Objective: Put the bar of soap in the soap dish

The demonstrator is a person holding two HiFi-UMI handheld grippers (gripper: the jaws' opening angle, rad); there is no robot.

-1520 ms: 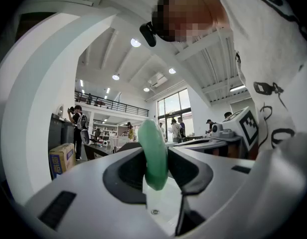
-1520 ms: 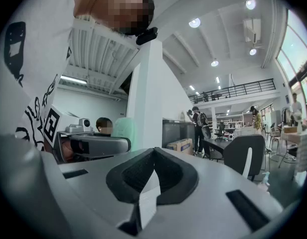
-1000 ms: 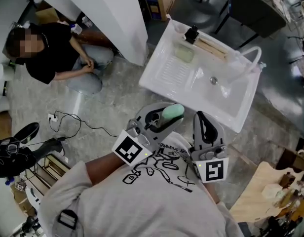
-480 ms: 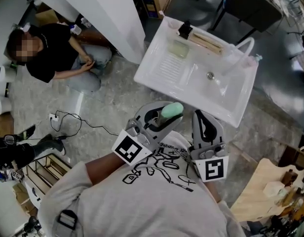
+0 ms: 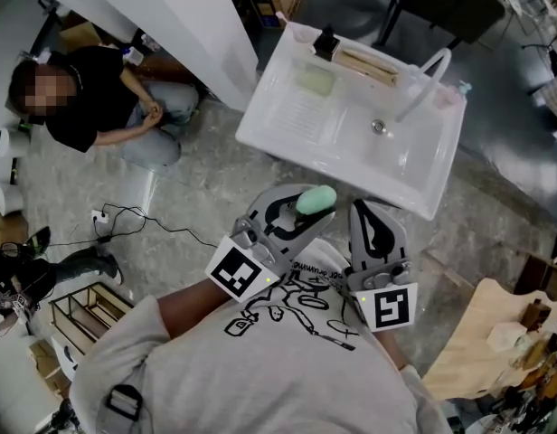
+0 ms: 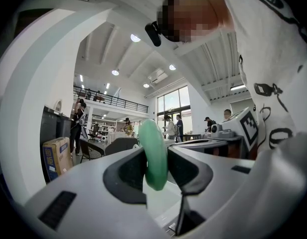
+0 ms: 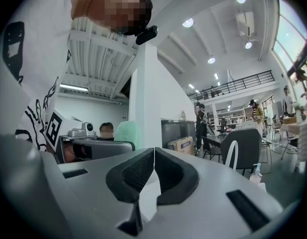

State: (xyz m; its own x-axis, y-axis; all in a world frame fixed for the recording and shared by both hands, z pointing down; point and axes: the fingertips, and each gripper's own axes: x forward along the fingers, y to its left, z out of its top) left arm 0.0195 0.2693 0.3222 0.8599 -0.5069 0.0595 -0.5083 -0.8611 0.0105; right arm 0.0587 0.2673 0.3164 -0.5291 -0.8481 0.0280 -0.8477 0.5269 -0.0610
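Note:
A pale green bar of soap [image 5: 316, 199] stands on edge between the jaws of my left gripper [image 5: 307, 208], which is shut on it and held close to my chest. In the left gripper view the soap [image 6: 153, 153] fills the gap between the black pads. My right gripper [image 5: 373, 217] sits just to the right with its jaws shut together on nothing [image 7: 154, 159]. The soap dish [image 5: 316, 80], a light green tray, rests at the far left corner of the white sink [image 5: 287, 134], well ahead of both grippers.
A curved white faucet [image 5: 421, 84] rises at the sink's back right. A person [image 5: 98, 98] sits on the floor at the left by a white pillar [image 5: 170, 16]. A cable [image 5: 134, 224] and a wooden rack [image 5: 80, 315] lie at lower left.
The sink has slid up and to the left in the head view. Both grippers keep their places near my chest, the soap still held in the left one.

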